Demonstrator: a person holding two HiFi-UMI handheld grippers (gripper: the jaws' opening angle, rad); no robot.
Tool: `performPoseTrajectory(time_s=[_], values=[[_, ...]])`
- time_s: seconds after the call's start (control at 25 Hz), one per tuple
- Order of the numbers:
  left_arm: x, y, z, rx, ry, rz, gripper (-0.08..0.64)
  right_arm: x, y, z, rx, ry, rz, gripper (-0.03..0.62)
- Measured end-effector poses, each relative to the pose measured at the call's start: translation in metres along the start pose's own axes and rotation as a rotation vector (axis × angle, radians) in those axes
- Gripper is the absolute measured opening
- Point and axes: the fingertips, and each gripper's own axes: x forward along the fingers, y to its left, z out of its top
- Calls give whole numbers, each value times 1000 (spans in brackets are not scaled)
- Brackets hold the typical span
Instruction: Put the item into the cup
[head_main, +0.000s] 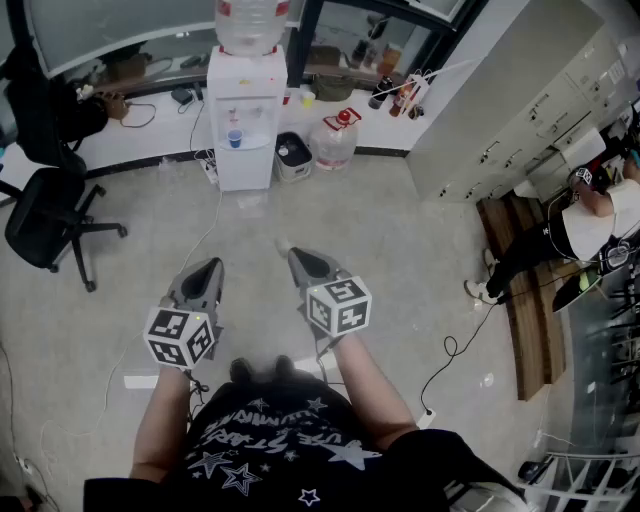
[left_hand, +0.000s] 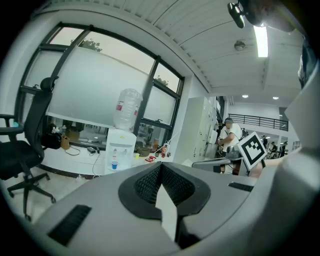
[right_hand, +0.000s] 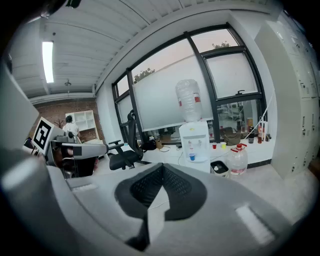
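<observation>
An office room with a pale grey floor (head_main: 400, 230); in the head view a white water dispenser (head_main: 243, 110) stands against the far wall under the windows, with a spare water jug (head_main: 335, 140) and a small bin (head_main: 292, 155) on the floor just beside it; a black office chair (head_main: 45, 215) stands at the left, grey cabinets (head_main: 520, 100) at the right, and a person (head_main: 590, 215) bends over near the right edge. The left gripper (head_main: 212, 266) and the right gripper (head_main: 296, 256) are held side by side over the bare floor, close but apart, each with its marker cube toward the holder, both pointing toward the dispenser.

In the left gripper view the left gripper (left_hand: 161, 167) has its jaws pressed together with nothing between them; past them show the dispenser, the chair, and the right gripper's cube at the right.

In the right gripper view the right gripper (right_hand: 162, 167) likewise has its jaws closed on nothing; the dispenser, jug and chair lie beyond, and the left gripper's cube shows at the left.

A small blue cup (head_main: 235, 139) sits in the dispenser's niche, well apart from both grippers; whether it is the cup meant, and which thing is the item, I cannot tell.
</observation>
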Motion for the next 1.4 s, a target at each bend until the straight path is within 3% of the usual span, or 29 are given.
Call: performPoseTrajectory(time_s=[1.0, 1.4], values=[[52, -63, -10, 5, -2, 54, 5, -40, -53, -9, -25, -7, 93, 0], [58, -52, -29, -35, 34, 102, 5, -42, -70, -25, 18, 36, 92, 0]])
